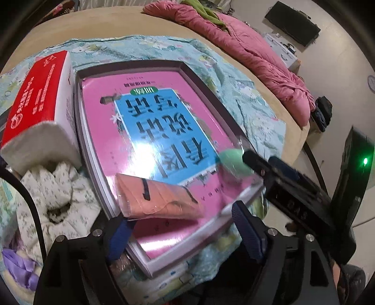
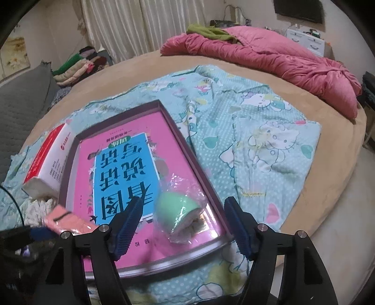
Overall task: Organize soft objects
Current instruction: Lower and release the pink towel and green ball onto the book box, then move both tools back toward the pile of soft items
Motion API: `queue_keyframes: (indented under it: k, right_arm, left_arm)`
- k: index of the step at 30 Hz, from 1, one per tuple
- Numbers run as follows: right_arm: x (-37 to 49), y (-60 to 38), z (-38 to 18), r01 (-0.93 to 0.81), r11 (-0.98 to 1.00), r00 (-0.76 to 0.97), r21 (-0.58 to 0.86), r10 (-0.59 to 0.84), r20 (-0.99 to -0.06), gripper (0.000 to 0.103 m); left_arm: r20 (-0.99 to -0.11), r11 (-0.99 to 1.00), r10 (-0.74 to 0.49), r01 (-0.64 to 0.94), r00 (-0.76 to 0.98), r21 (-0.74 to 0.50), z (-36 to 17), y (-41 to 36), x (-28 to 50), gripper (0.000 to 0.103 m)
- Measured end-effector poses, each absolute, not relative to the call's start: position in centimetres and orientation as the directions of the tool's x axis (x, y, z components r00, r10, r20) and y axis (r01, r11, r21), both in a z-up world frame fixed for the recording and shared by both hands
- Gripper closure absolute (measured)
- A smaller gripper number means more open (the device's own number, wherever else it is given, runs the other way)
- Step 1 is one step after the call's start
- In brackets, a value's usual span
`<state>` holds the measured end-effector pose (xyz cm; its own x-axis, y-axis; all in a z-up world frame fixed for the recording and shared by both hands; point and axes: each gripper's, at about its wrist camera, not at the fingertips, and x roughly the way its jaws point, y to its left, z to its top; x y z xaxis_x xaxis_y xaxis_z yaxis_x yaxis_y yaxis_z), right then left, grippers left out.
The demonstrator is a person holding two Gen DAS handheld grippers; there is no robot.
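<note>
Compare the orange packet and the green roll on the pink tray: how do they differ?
The orange packet is flat and folded with black markings; the green roll is a plain rounded cylinder. The packet sits at the tray's near-left corner by the left tool, the roll between the open fingers of the right tool. Both are wrapped in clear plastic.

A tan bed (image 2: 304, 234) carries a crumpled pink quilt (image 2: 269, 54). Pale pleated curtains (image 2: 131, 25) hang behind, a dark wall-mounted television (image 2: 297, 8) above a white drawer cabinet (image 2: 307, 40), folded clothes (image 2: 77, 65) stacked at left.
</note>
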<state>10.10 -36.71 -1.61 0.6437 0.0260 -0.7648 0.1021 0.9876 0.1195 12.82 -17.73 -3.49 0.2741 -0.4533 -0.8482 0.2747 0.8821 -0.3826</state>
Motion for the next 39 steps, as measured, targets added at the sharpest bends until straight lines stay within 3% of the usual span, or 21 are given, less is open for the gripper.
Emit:
queue_keyframes:
  k: [12, 31, 39]
  right_arm:
    - [9.4, -37.1, 0.1, 0.128, 0.983, 0.698, 0.132, 0.006, -0.716, 0.029]
    - [6.9, -34.5, 4.6, 0.076, 0.983, 0.778, 0.166, 0.046, -0.627, 0.022]
    - [5.6, -31.9, 6.3, 0.004, 0.989, 0.800, 0.145, 0.084, -0.594, 0.021]
  left_arm:
    - [-0.850, 0.843, -0.500, 0.315, 0.163, -0.436, -3.6, -18.1, 10.3, 0.021]
    - [-0.844, 0.926, -0.335, 0.312, 0.418, -0.213, 2.6, -15.1, 7.2, 0.018]
    - [-0.822, 0.942, -0.310, 0.270, 0.477, -0.199, 4.4, -12.3, 6.3, 0.018]
